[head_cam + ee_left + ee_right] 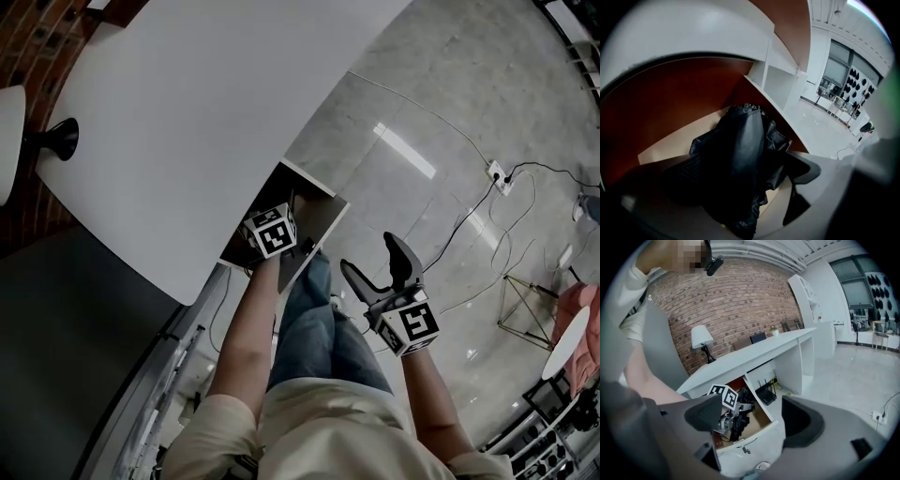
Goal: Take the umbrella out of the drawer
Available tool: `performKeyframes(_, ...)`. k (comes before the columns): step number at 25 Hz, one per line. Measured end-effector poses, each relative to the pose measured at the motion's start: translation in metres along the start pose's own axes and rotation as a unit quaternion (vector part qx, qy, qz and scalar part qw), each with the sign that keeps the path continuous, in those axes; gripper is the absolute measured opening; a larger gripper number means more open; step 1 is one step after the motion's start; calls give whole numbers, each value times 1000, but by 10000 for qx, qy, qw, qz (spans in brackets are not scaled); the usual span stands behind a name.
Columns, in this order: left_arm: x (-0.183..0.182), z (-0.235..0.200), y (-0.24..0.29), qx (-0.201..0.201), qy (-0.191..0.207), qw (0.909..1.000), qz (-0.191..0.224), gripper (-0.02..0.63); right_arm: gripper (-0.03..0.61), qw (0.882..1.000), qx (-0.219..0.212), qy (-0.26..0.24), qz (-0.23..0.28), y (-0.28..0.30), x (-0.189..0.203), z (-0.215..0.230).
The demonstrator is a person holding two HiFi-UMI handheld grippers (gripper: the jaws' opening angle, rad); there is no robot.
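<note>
A black folded umbrella [740, 150] lies in the open drawer [665, 143], which has red-brown walls and a pale floor. My left gripper [745, 174] reaches down into the drawer with its jaws wide apart, one on each side of the umbrella, so it stands open. In the head view its marker cube [272, 232] sits inside the drawer [323, 202] under the white desk edge. My right gripper [375, 262] hangs open and holds nothing, out over the floor to the right of the drawer. The right gripper view shows the drawer [754, 434], the umbrella [739, 423] and the left cube [724, 397].
The white desk top [206, 112] overhangs the drawer, with a black lamp base [61, 139] at its far left. A router [766, 394] stands under the desk. The person's legs [314, 328] are below the drawer. A power strip [499, 175] with cables lies on the grey floor.
</note>
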State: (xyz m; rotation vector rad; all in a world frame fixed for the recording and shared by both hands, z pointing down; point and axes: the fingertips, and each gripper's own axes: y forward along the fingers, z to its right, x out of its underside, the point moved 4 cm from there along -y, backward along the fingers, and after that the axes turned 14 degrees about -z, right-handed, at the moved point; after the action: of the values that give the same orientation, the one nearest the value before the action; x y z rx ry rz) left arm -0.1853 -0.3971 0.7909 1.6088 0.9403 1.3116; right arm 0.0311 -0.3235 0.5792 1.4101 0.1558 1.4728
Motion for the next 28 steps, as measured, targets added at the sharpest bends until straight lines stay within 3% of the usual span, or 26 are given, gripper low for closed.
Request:
performKeyframes(7, -1, 4, 31, -250, 192, 9991, -292, 515, 374, 9995, 18, 317, -43, 9, 3, 14)
performKeyframes(15, -7, -11, 45, -1349, 231, 9905, -152, 510, 374, 9983, 19, 565, 130, 7, 1, 28)
performKeyframes(18, -5, -15, 46, -1607, 136, 9869, -97, 436, 374, 9980, -34, 621, 139, 3, 5, 33)
performKeyframes(20, -6, -14, 45, -1623, 149, 9866, -97, 412, 374, 9983, -26, 576, -37, 1, 12, 36)
performKeyframes(23, -5, -16, 44, -1512, 151, 9883, -145, 298, 374, 9985, -34, 550, -5, -5, 16, 40)
performKeyframes(28, 0, -16, 23, -1019, 460, 9933, -283, 249, 374, 9990, -136, 423, 72, -19, 18, 35)
